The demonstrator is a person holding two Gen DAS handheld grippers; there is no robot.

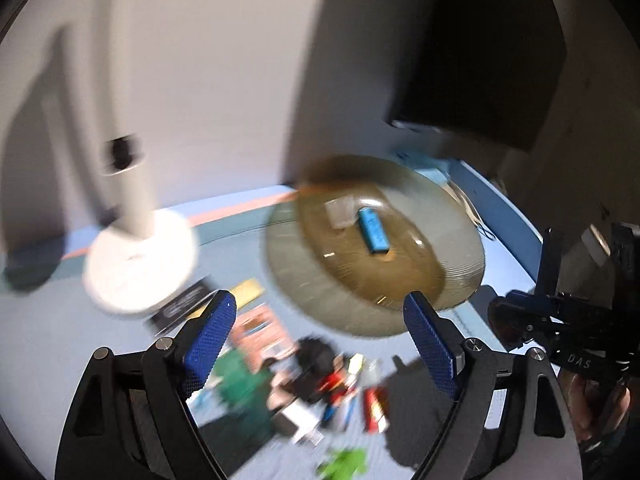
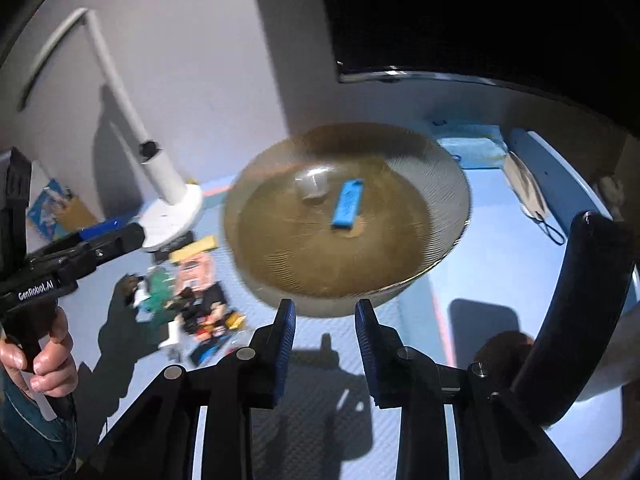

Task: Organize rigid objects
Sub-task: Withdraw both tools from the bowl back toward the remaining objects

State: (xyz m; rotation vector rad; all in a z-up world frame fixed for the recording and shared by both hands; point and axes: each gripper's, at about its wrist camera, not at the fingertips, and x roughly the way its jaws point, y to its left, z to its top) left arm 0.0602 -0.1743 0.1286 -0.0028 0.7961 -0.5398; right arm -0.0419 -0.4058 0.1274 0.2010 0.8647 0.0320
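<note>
Your left gripper [image 1: 320,344] has its blue-padded fingers spread wide with nothing between them, and your right gripper [image 2: 325,344] has its fingers apart with a narrower gap, also empty.

The loose pile of small rigid objects [image 1: 304,376] lies on the pale blue tabletop [image 2: 472,292], near and to the left of the ribbed amber glass bowl [image 1: 320,292]. Motion blur hides most of what the pieces are. The bowl already holds a small blue rectangular block [image 2: 347,203] and, just left of it, a small clear boxy piece [image 2: 314,188].

Judging by their look, the pieces are light, stiff and probably smooth plastic, so they may skate or flip if you nudge them. Take one at a time, across its narrow width with both pads flat on opposite sides.

The bowl looks heavy and breakable; release low over it. A white desk lamp with a round base [image 2: 170,216] stands just beyond the pile.
</note>
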